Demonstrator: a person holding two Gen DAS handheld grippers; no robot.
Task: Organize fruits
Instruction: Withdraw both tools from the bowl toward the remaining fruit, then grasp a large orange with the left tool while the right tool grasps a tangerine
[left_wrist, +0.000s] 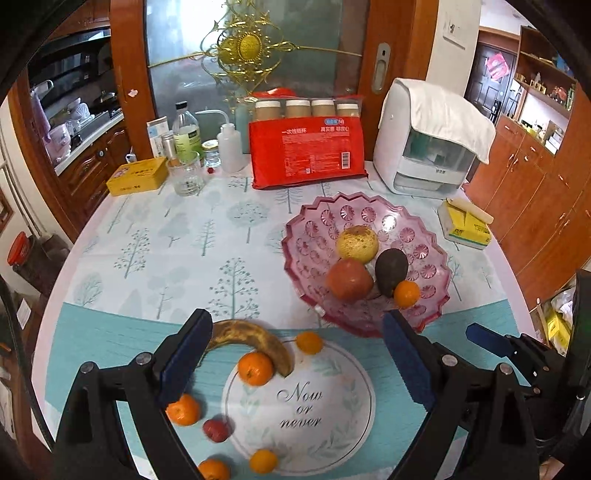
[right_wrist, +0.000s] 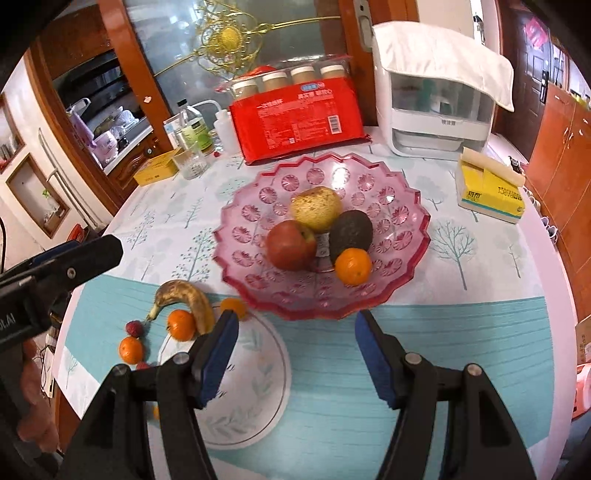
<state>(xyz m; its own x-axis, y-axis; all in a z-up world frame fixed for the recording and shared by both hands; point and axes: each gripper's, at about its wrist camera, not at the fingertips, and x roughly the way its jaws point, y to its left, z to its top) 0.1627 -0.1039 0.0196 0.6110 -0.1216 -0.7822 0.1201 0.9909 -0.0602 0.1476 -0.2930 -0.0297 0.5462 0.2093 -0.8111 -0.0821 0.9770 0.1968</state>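
Left claw (left_wrist: 295, 328) is hanging wide open and empty over the bench (left_wrist: 147, 258); we're seeing the banana (left_wrist: 255, 338) and a tangerine (left_wrist: 255, 368) lying between its fingers, more tangerines scattered nearer. Right claw (right_wrist: 297, 325) is also gaping, holding nothing, with the pink fruit bowl (right_wrist: 406, 229) just ahead of its tips, carrying apple (right_wrist: 290, 245), pear, avocado, tangerine.

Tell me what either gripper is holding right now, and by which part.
Nothing. The left gripper and right gripper are both open and empty, above the table.
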